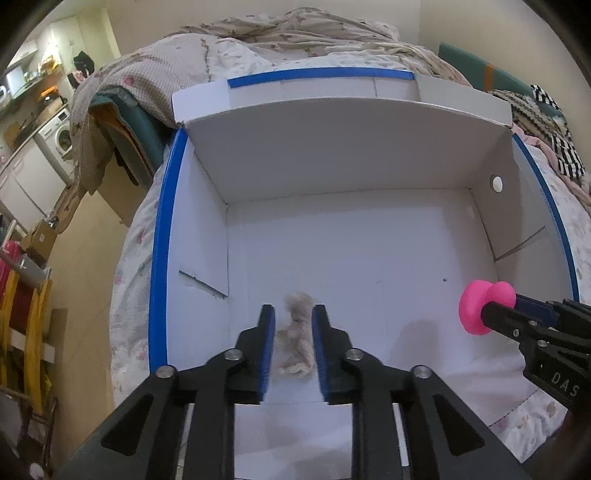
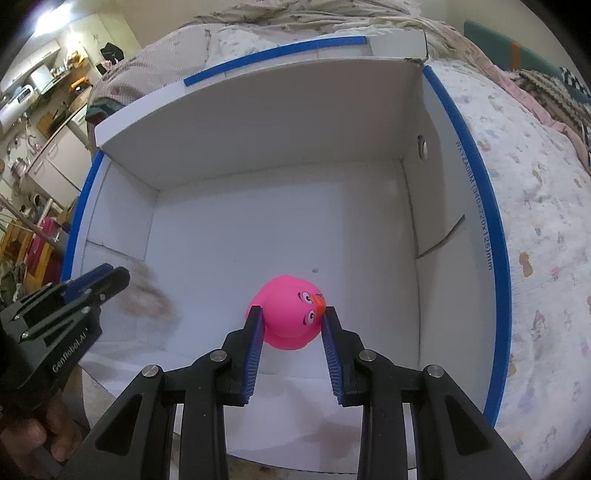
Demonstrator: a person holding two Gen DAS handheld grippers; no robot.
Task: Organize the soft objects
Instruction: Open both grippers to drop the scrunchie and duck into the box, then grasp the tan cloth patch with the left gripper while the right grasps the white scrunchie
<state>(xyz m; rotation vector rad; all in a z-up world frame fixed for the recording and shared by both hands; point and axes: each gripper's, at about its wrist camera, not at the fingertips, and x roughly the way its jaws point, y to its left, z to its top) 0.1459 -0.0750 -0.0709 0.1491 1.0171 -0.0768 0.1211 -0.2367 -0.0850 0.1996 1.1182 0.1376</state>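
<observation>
Holding, left gripper [image 1: 293, 319]: I have its blue-padded jaws drawn in on a beige fluffy fabric tuft [image 1: 297, 332], which fills the gap between the pads; I judge it clamped, though soft pile makes the contact hard to confirm.
Tuft position: it hangs low over the floor of the white cardboard box with blue-taped rim [image 1: 164, 258], toward 7 o'clock of the box as I look in. In the right wrist view it is only a motion-blurred smear beside the left gripper [image 2: 118, 275] at 9 o'clock.
Why so: I read this as carrying the tuft into the left half, leaving the right half free for the other item.
Right gripper [image 2: 291, 323]: jaws closed against both sides of a bright pink rubber duck with orange beak [image 2: 291, 314], pinching its head, beak turned toward the right pad.
Duck position: inside the box, near the middle of the floor, toward 4 o'clock in the left wrist view [image 1: 480, 306].
Why so: a head pinch keeps the squashy body clear for setting down.
Progress: my guess is both items are about to be released.
Surface: the box sits on a bed with a pale patterned quilt [image 2: 535, 229].
Room: a washing machine [image 1: 59, 138] stands at 9 o'clock; rumpled bedding [image 1: 295, 33] lies at 12.
</observation>
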